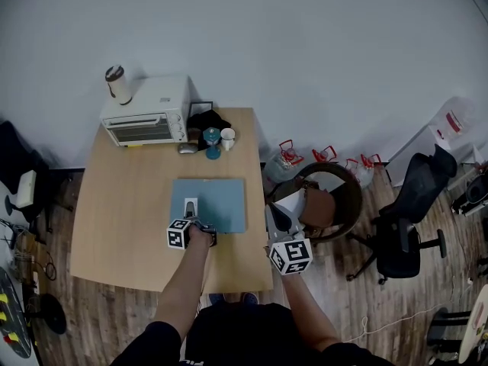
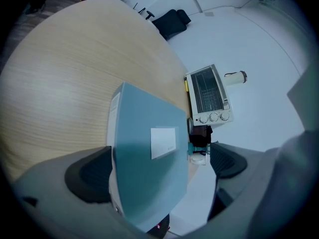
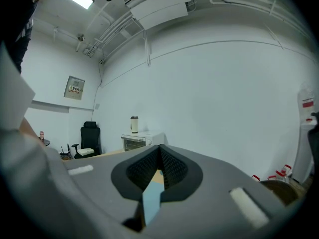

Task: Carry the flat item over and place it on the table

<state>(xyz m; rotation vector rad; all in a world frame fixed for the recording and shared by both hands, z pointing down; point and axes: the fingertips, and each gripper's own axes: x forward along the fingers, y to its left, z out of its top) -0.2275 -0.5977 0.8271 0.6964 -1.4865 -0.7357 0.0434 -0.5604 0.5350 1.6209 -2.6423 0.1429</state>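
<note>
Flat item (image 1: 221, 200), a thin blue labelled board on the table (image 1: 130, 204), looks light, stiff and slick, so probably best pinched at its near edge; left gripper (image 2: 157, 166) jaws wide astride it, right gripper (image 3: 159, 171) jaws together, empty.

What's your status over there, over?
Left gripper open, astride near edge of board. Right gripper shut, empty, at edge of table. Board flat on table. Oven far back, nothing blocking.
</note>
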